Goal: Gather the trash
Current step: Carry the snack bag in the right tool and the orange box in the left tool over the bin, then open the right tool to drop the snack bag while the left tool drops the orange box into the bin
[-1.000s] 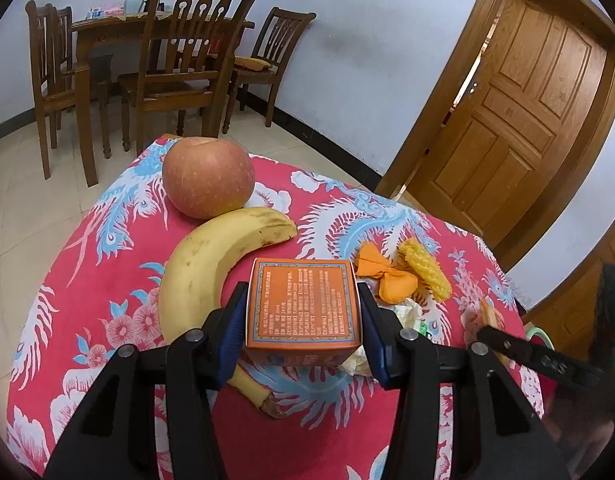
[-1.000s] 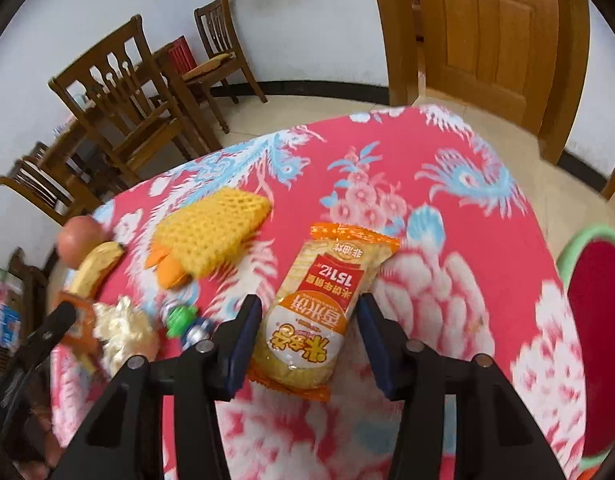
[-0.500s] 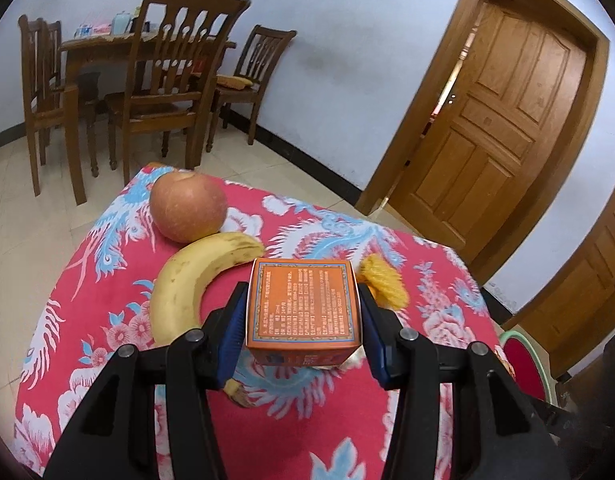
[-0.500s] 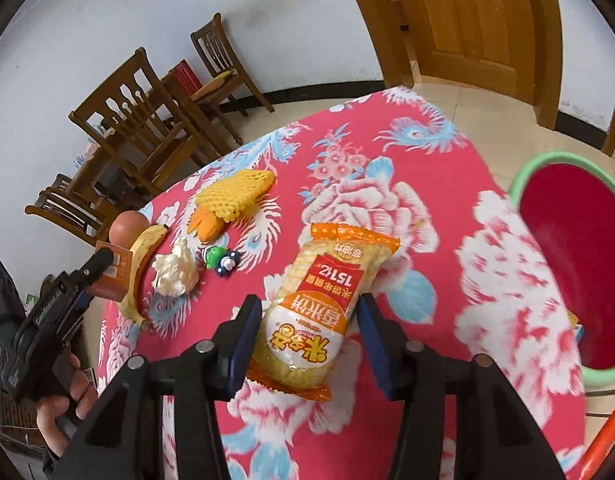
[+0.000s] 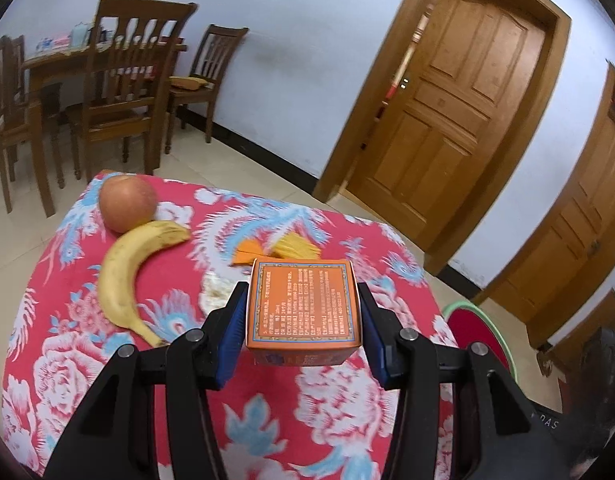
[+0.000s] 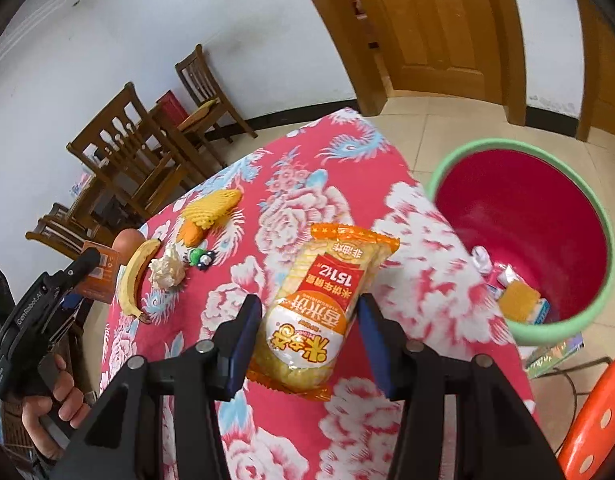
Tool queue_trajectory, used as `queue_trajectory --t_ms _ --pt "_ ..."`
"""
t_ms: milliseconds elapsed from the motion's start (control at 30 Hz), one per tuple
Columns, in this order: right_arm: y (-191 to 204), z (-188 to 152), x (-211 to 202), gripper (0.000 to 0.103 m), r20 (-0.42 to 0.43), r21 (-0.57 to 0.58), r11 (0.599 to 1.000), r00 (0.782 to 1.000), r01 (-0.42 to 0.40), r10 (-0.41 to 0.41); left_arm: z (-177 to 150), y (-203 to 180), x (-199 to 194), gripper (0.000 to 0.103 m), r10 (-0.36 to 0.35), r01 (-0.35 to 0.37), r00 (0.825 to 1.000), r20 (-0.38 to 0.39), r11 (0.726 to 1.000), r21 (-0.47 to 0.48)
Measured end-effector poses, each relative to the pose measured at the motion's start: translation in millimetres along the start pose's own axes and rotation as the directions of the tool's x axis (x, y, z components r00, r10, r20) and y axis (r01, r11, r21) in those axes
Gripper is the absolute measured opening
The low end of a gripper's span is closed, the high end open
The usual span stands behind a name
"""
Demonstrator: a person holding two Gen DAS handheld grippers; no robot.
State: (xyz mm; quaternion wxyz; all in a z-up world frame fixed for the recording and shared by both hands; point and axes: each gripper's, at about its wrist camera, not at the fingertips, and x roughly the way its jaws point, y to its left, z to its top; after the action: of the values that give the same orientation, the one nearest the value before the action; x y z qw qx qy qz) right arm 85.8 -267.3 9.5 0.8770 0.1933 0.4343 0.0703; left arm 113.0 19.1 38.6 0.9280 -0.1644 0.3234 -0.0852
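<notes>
My left gripper [image 5: 303, 320] is shut on an orange printed box [image 5: 303, 304], held above the flowered red tablecloth [image 5: 107, 352]. In the right wrist view my right gripper [image 6: 307, 336] is shut on an orange and white snack packet [image 6: 327, 308], lifted over the table near its right edge. A red bin with a green rim [image 6: 523, 236] stands on the floor just right of the table and holds some trash; its rim [image 5: 467, 308] also shows in the left wrist view. My left gripper with the box [image 6: 97, 276] appears at the far left, in a hand [image 6: 63, 396].
On the cloth lie an apple [image 5: 127, 208], a banana [image 5: 127, 264], yellow foam netting [image 6: 215, 208] on an orange wrapper, a crumpled white wrapper [image 6: 167, 272] and a small green and black piece [image 6: 201, 258]. Wooden chairs [image 5: 123, 92] and doors [image 5: 447, 120] stand behind. An orange stool [image 6: 595, 420] is at lower right.
Both grippers rose and swung toward the right side of the table, each keeping its item. The bin came fully into the right wrist view, and the fruit slid left and farther away.
</notes>
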Motion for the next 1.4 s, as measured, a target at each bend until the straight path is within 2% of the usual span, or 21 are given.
queue_trajectory --t_ms 333,733,1100,1400 --pt "-41 -2 -29 0.053 0.047 0.056 0.998 0.999 0.016 -0.019 -12 -55 15 0.052 -0.088 0.091 0.994 -0.067 0.995 0.045" --pt "-104 1 -47 0.053 0.086 0.167 0.985 0.995 0.032 -0.047 -26 -120 41 0.052 -0.135 0.153 0.980 -0.143 0.981 0.119" --pt "-154 6 -47 0.053 0.108 0.274 0.960 0.990 0.062 -0.094 -45 -169 70 0.052 -0.168 0.206 0.961 -0.219 0.965 0.162" --pt "-182 12 -37 0.053 0.087 0.326 0.942 0.989 0.084 -0.119 -63 -201 96 0.052 -0.176 0.239 0.943 -0.282 0.949 0.206"
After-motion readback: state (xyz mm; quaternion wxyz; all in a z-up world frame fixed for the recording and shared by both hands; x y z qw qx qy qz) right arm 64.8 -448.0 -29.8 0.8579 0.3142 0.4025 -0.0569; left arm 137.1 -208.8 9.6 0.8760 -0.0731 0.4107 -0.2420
